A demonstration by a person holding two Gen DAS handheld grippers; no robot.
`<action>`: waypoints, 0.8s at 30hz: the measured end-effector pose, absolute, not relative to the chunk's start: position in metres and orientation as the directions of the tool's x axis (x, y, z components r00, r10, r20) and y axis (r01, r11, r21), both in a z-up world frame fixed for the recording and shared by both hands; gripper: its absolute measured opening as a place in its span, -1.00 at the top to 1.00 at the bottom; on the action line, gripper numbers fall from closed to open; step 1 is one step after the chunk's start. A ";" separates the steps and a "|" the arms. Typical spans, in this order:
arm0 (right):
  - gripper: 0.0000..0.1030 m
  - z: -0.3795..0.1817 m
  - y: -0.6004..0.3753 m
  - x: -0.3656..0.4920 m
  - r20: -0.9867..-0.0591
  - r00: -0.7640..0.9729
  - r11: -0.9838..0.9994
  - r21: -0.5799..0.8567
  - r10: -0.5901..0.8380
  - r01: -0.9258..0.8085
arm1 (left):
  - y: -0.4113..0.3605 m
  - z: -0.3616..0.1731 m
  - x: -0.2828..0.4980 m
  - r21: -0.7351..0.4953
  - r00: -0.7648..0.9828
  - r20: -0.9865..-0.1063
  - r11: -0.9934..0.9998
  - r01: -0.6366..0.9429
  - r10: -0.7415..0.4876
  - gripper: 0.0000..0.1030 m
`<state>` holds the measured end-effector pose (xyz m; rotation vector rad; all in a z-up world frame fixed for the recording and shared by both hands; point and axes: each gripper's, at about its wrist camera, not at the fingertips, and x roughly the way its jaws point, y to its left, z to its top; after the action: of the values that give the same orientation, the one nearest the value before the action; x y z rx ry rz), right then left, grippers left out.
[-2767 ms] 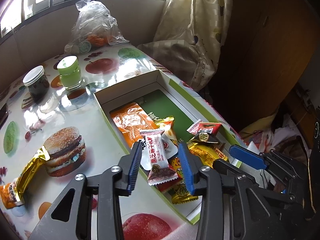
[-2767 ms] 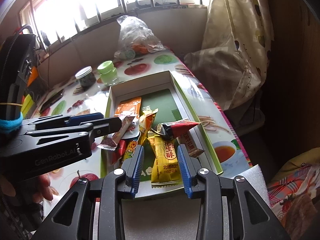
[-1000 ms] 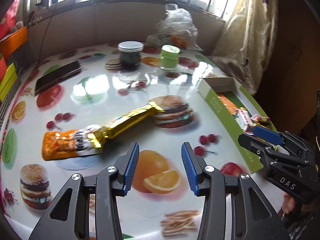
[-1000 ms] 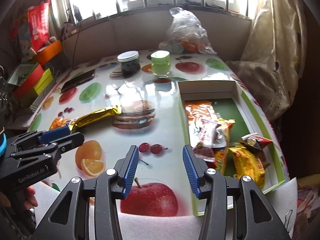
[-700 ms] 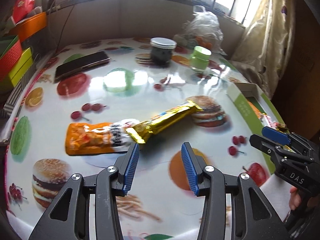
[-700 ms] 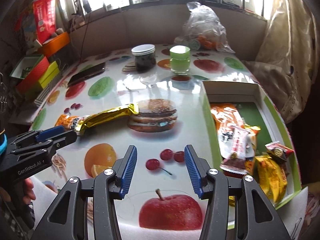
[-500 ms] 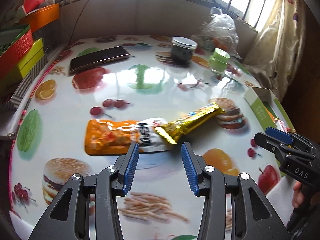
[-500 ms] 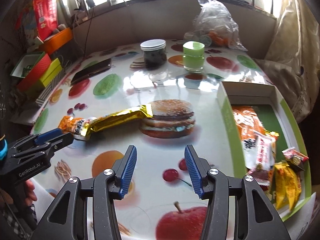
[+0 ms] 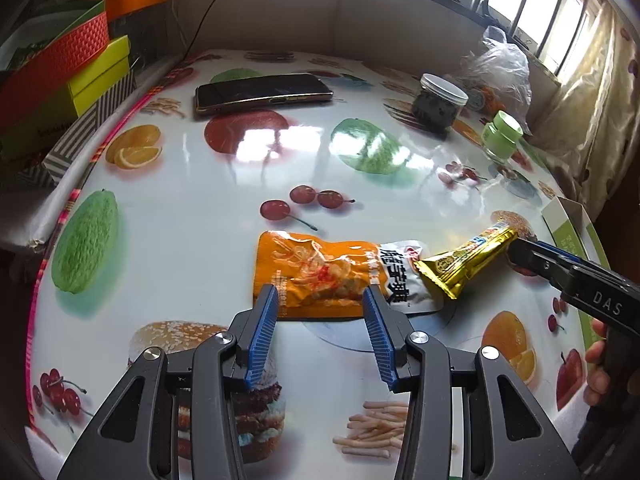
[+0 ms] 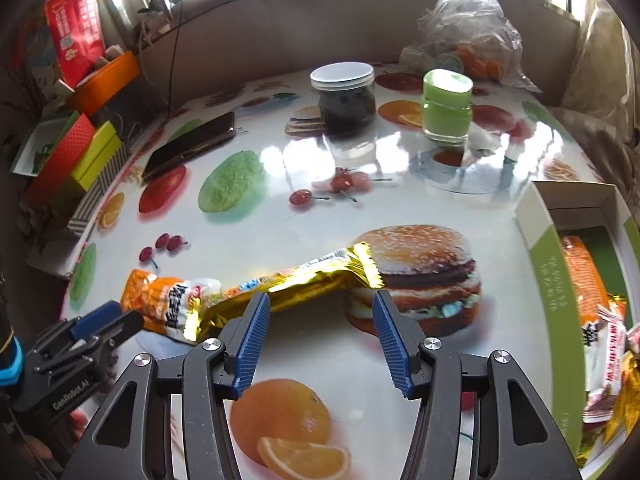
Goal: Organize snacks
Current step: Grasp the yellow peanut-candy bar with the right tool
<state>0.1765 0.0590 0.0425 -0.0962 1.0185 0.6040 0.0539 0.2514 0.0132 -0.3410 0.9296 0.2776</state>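
An orange and white snack pouch [image 9: 320,272] lies flat on the fruit-print table. A gold snack bar [image 9: 464,260] lies across the pouch's right end. My left gripper [image 9: 320,320] is open and empty, its blue pads just short of the pouch's near edge. My right gripper [image 10: 320,328] is open and empty, its pads just short of the gold bar [image 10: 304,280]. The orange pouch [image 10: 168,300] shows left of it. The green and white box [image 10: 552,264] at the right holds several snack packets [image 10: 600,328].
A phone [image 9: 260,92] lies at the far left of the table. A dark jar [image 10: 344,96], a green jar [image 10: 446,106] and a clear plastic bag [image 10: 468,24] stand at the back. Coloured boxes [image 9: 60,68] are stacked beyond the table's left edge.
Both grippers have swung left, away from the box, and come close to the two loose snacks on the table. Both stay open and empty.
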 end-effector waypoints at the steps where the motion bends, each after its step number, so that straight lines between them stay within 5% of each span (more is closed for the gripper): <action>1: -0.05 0.042 0.062 0.178 -0.821 0.377 0.836 0.201 0.428 -0.510 | 0.253 0.012 0.054 -0.168 0.567 -0.819 0.910 -0.380 0.085 0.12; 9: -0.09 0.034 0.079 0.193 -0.828 0.377 0.864 0.229 0.415 -0.448 | 0.248 0.011 0.053 -0.192 0.577 -0.815 0.915 -0.354 0.052 0.12; 24: -0.09 0.024 0.078 0.181 -0.860 0.427 0.854 0.022 0.281 -0.519 | 0.221 0.010 0.048 -0.215 0.582 -0.813 0.936 -0.279 -0.014 0.12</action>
<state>0.1809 0.0785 0.0235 -0.2631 1.0140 0.5075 0.0481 0.2214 0.0103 -0.3388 0.9414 0.1583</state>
